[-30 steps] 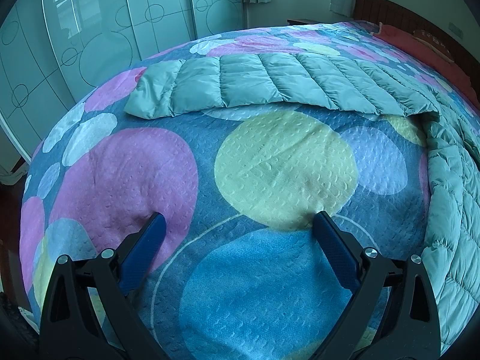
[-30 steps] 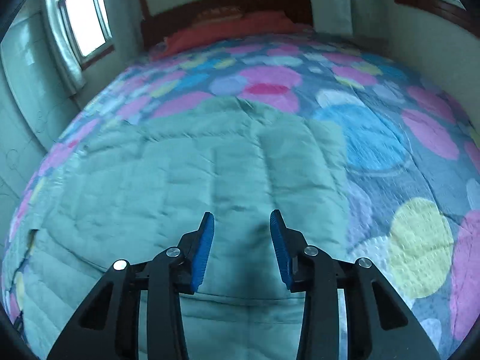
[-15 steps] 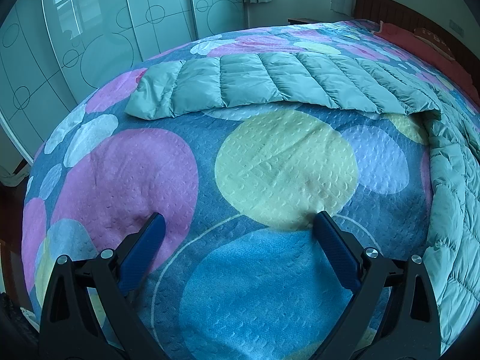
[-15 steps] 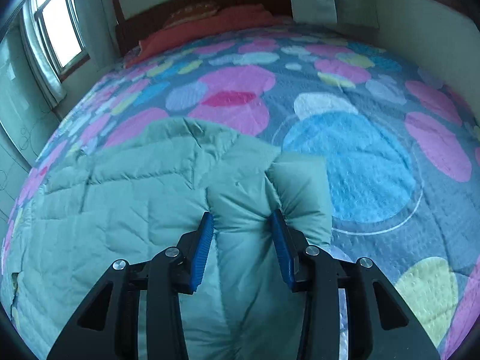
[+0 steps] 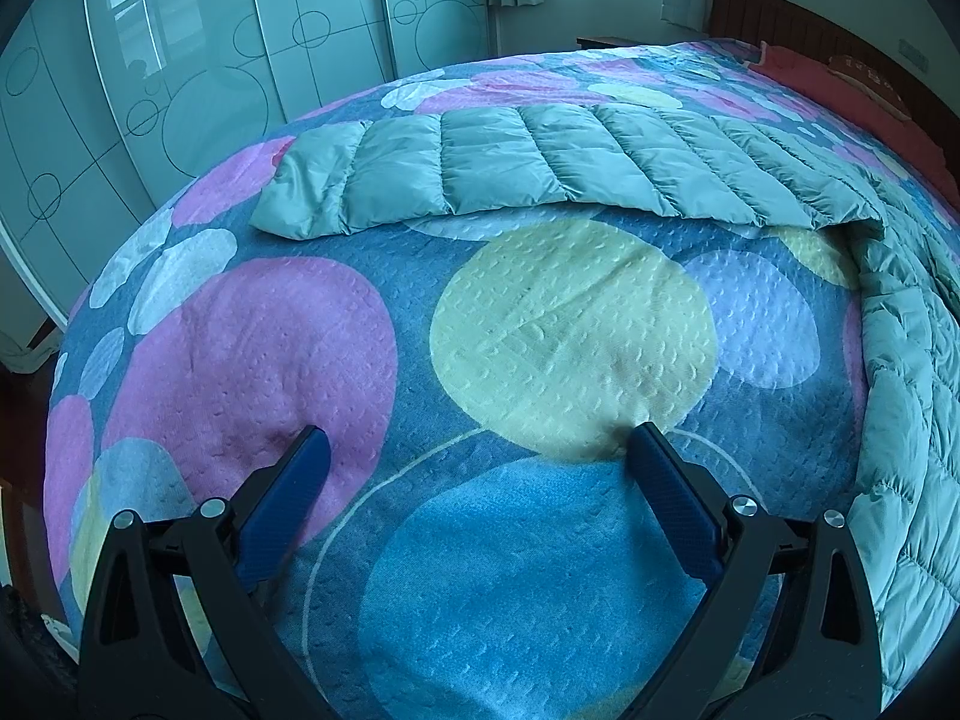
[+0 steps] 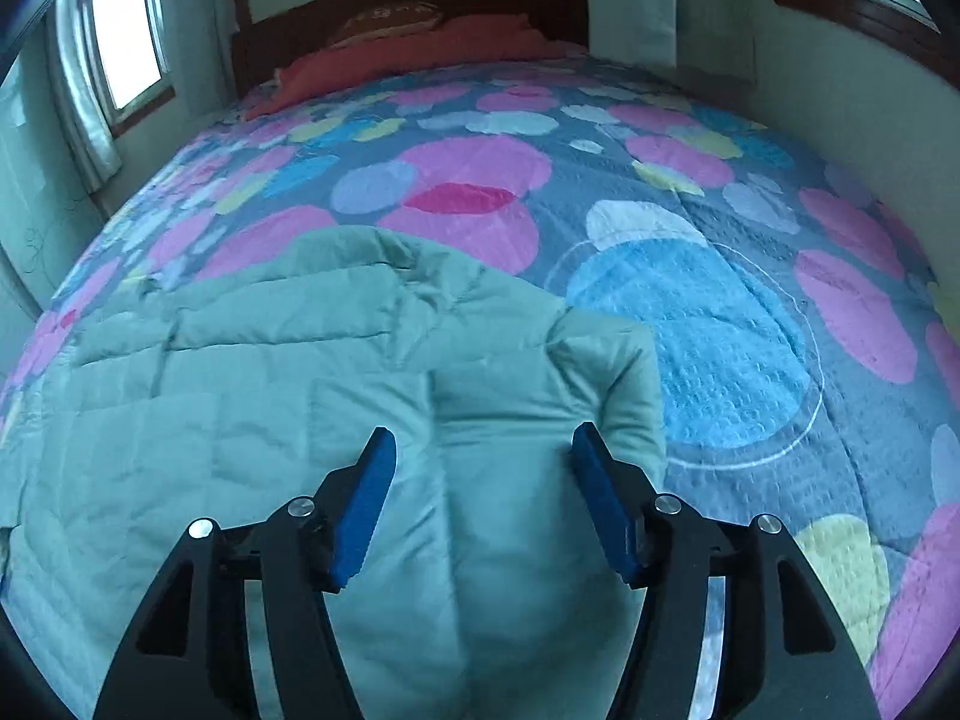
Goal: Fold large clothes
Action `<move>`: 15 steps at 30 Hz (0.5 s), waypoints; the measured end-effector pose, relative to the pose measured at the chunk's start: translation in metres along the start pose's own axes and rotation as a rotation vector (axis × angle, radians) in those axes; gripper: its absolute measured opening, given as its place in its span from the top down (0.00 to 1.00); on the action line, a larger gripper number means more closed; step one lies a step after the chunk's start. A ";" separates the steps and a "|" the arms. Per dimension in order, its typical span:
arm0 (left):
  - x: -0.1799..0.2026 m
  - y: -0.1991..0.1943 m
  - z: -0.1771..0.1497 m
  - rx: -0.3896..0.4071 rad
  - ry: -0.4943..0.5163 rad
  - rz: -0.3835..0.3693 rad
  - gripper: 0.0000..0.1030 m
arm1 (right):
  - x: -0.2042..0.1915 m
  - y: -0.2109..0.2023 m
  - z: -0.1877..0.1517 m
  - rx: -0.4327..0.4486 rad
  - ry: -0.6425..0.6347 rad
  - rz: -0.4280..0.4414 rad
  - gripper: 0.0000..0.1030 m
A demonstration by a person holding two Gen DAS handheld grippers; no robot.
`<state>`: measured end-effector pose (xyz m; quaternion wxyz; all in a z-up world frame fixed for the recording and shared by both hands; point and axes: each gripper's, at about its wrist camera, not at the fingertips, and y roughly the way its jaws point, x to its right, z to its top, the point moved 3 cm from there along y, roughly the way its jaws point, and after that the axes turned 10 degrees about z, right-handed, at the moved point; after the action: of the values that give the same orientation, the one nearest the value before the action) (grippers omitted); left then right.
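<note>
On the bed: green puffer jacket (image 6: 252,420), its near edge cut off by the frame.
A raised fold lies between the spread fingers of the right claw (image 6: 483,456); contact is unclear. One sleeve (image 5: 480,171) stretches far beyond the left claw (image 5: 477,450), wide open over the dotted bedspread (image 5: 540,570).

Both views low over bedspread (image 5: 570,330)
</note>
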<state>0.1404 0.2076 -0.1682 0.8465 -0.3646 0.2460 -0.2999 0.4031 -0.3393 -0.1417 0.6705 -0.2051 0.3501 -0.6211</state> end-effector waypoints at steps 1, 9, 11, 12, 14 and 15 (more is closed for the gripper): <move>-0.001 0.001 0.000 -0.001 -0.001 -0.002 0.03 | -0.009 -0.008 -0.008 0.003 -0.019 0.009 0.39; 0.000 0.001 0.000 -0.001 -0.003 -0.004 0.03 | -0.039 -0.013 -0.053 -0.040 -0.069 0.027 0.37; 0.001 0.000 -0.001 0.000 -0.003 -0.004 0.03 | -0.040 -0.008 -0.059 -0.048 -0.084 0.020 0.37; 0.001 0.000 -0.001 0.000 -0.004 -0.005 0.03 | -0.039 -0.005 -0.061 -0.055 -0.084 0.017 0.37; 0.000 0.000 -0.001 -0.002 -0.005 -0.007 0.03 | -0.037 0.000 -0.063 -0.062 -0.078 0.018 0.36; 0.000 0.001 0.000 -0.003 -0.006 -0.009 0.03 | -0.037 0.001 -0.064 -0.061 -0.080 0.015 0.36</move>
<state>0.1405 0.2083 -0.1687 0.8455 -0.3677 0.2422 -0.3021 0.3584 -0.2927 -0.1771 0.6819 -0.2477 0.3434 -0.5964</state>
